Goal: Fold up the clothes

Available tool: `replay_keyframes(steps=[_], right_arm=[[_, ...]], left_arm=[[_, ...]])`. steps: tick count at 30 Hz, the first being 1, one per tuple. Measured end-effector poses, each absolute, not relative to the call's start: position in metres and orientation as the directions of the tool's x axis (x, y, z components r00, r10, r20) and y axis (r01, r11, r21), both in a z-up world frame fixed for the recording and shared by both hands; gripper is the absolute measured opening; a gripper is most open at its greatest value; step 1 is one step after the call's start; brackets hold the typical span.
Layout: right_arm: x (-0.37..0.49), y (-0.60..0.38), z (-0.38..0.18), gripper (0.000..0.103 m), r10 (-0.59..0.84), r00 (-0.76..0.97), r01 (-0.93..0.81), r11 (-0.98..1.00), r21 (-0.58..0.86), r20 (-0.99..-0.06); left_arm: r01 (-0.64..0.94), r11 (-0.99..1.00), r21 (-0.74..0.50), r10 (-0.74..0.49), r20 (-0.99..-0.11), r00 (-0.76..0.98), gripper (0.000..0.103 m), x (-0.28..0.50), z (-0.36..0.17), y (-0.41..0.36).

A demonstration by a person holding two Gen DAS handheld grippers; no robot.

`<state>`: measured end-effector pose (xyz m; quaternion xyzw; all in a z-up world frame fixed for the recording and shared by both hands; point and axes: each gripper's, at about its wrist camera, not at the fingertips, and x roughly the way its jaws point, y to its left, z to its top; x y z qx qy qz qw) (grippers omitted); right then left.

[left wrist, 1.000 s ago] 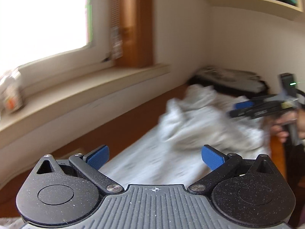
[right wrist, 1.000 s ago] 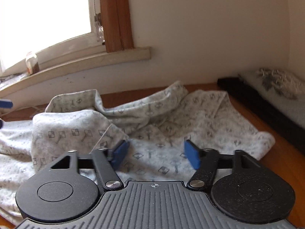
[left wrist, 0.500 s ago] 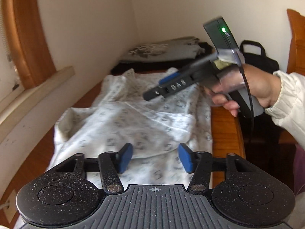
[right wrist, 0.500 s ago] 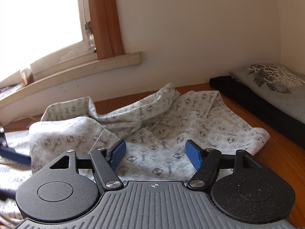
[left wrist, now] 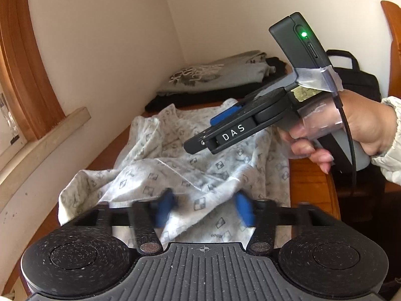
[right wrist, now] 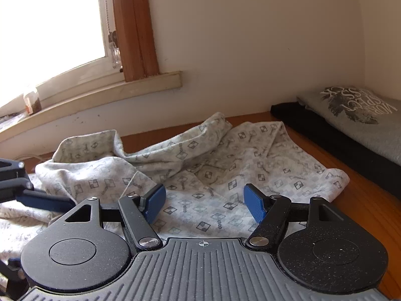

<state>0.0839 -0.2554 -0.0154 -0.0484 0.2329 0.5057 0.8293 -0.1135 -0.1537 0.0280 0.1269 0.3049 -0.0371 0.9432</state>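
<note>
Alongside, folded grey shirt (right wrist: 363,123) beyond crumpled garment (right wrist: 225,175); both grippers' fingers (right wrist: 155,202) apart.

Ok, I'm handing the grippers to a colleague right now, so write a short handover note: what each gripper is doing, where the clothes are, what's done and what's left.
Left gripper: open, empty, low over the near edge of the patterned shirt.
Right gripper: open, empty, over the shirt's middle.
The shirt lies crumpled and unfolded on the wooden table.
A grey printed shirt lies flat on a black garment at the table's far end, apparently already folded.
Left to do: grasp the patterned shirt, flatten it, fold it.
</note>
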Motion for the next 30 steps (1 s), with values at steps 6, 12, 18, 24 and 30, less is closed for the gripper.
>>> replay_keyframes(steps=[6,12,18,24,30], right_arm=[[0.085,-0.255,-0.016,0.069,0.812,0.381,-0.857,0.489,0.16,-0.441],[0.086,-0.252,-0.017,0.069,0.806,0.378,-0.858,0.49,0.155,-0.454],[0.085,-0.25,-0.017,0.069,0.798,0.381,-0.855,0.496,0.15,-0.467],[0.083,-0.248,-0.018,0.069,0.79,0.386,-0.858,0.497,0.13,-0.477],[0.08,-0.244,-0.02,0.069,0.782,0.385,-0.867,0.488,0.098,-0.49]], left_arm=[[0.099,0.983,0.157,0.008,-0.567,0.824,0.011,-0.119,0.041,-0.136],[-0.002,0.997,0.08,0.04,-0.472,0.881,0.008,-0.162,0.082,-0.098],[-0.144,0.987,0.073,0.161,-0.382,0.91,0.006,-0.216,0.123,-0.053],[-0.281,0.959,0.037,0.277,-0.328,0.903,0.006,-0.274,0.139,-0.011],[-0.368,0.93,-0.021,0.334,-0.373,0.865,0.006,-0.316,0.12,0.027]])
